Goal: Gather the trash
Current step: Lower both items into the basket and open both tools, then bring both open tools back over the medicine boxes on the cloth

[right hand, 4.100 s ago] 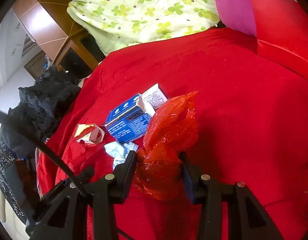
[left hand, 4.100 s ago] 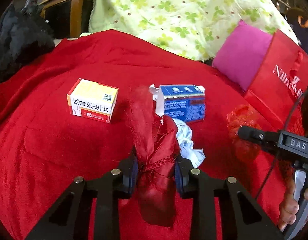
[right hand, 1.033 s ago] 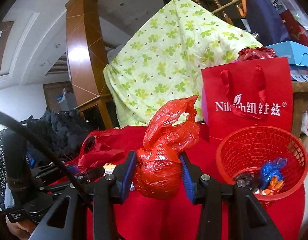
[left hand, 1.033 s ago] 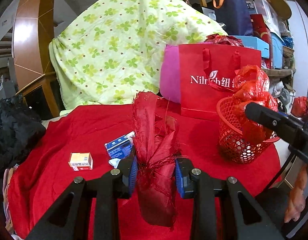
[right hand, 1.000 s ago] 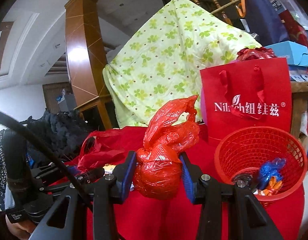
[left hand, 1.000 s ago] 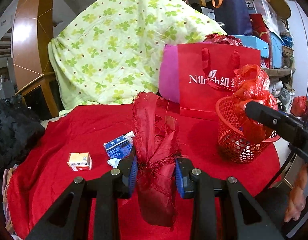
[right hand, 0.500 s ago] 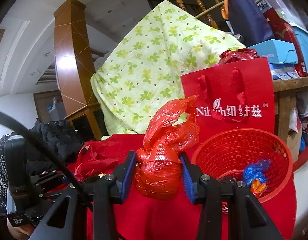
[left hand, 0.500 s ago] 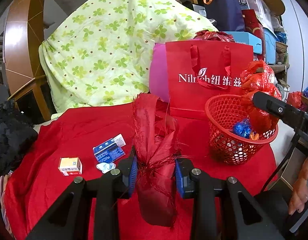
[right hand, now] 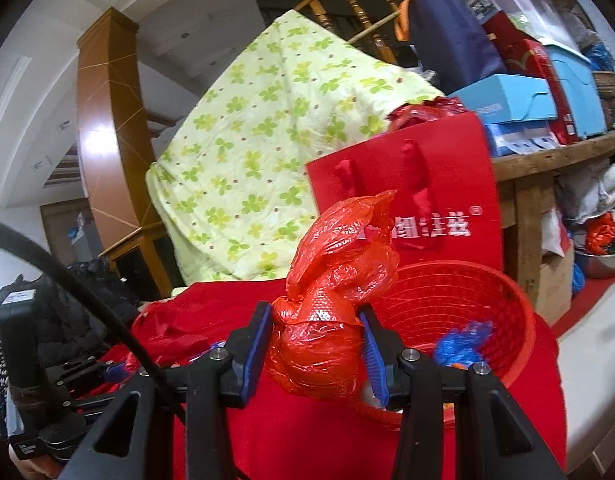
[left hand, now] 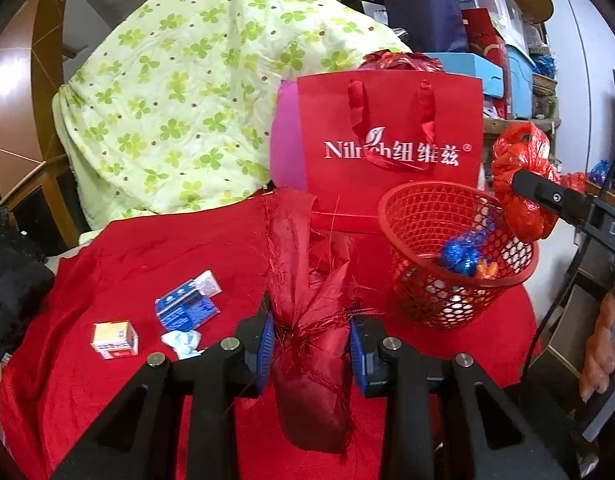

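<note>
Right now both tools are loaded: the right gripper point(right hand: 317, 354) pinches a crumpled, knotted translucent red plastic bag point(right hand: 331, 316) between its blue pads, at the near rim of the round red plastic mesh basket point(left hand: 459, 256), while the left gripper point(left hand: 310, 344) is clamped tight on a frayed wad of dark red satin cloth point(left hand: 307, 312), well short of that basket above the red tablecloth point(left hand: 147, 248). The main risk seems to lie in the release. The bag is light and springy, so if let go at the rim rather than over the middle it could catch on the edge and slide off outside. The basket sits close to the table's edge, so a knock from the gripper might tip it and spill the blue wrapper point(left hand: 461, 252) already inside. Loose threads of the cloth could snag on the pads. An orange-and-white small carton point(left hand: 114, 338), a blue-and-white box point(left hand: 187, 302) and a crumpled white wrapper point(left hand: 182, 342) remain on the tablecloth.
</note>
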Tool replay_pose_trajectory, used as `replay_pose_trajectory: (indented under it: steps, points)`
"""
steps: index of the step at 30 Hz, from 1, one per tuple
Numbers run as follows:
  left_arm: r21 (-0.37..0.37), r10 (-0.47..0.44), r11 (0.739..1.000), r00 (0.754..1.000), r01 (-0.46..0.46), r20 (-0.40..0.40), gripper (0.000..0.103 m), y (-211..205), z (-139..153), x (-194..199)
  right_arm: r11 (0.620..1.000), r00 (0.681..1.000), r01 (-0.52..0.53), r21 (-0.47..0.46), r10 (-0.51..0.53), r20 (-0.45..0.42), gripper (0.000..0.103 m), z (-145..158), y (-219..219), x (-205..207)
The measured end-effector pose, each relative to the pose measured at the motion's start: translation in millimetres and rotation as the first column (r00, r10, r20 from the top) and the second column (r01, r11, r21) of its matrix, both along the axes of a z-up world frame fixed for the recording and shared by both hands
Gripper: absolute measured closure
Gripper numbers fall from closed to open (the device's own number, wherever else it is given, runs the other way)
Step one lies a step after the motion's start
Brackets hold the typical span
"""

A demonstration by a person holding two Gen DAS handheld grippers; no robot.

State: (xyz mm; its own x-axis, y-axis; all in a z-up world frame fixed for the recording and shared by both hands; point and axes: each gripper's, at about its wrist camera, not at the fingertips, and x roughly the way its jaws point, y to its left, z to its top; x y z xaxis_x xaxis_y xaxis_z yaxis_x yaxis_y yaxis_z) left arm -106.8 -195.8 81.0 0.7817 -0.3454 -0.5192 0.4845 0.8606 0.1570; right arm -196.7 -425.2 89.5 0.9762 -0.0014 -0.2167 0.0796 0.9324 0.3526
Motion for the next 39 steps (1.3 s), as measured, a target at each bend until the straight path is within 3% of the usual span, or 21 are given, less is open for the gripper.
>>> replay_pose_trajectory:
  steps: [14,26,27,29,30,35,39]
  points:
    - [-0.039,-0.150,0.988,0.989,0.150,0.020,0.069,-55,26,7,0.985,0.990,0.138,0.108,-0.137,-0.016,0.057,-14,-63,-15]
    - [-0.130,-0.307,0.944,0.951,0.302,-0.022,0.065,-126,19,40,0.966,0.988,0.154,0.209,-0.146,-0.054,0.057,-34,-95,-8]
    - [-0.130,-0.308,0.944,0.951,0.303,-0.020,0.063,-133,15,43,0.965,0.988,0.154,0.211,-0.145,-0.060,0.057,-36,-96,-7]
    - [-0.129,-0.309,0.944,0.951,0.303,-0.025,0.046,-139,10,47,0.964,0.989,0.146,0.221,-0.133,-0.071,0.056,-39,-97,-3]
    - [-0.132,-0.305,0.945,0.952,0.298,-0.032,0.043,-142,5,49,0.964,0.989,0.142,0.224,-0.128,-0.077,0.055,-41,-97,-1]
    - [-0.128,-0.282,0.953,0.957,0.273,-0.059,0.041,-135,-9,55,0.968,0.987,0.137,0.211,-0.116,-0.111,0.052,-49,-91,8]
    - [-0.146,-0.221,0.967,0.971,0.207,-0.088,0.036,-102,-19,63,0.974,0.984,0.134,0.181,-0.110,-0.137,0.046,-54,-83,16]
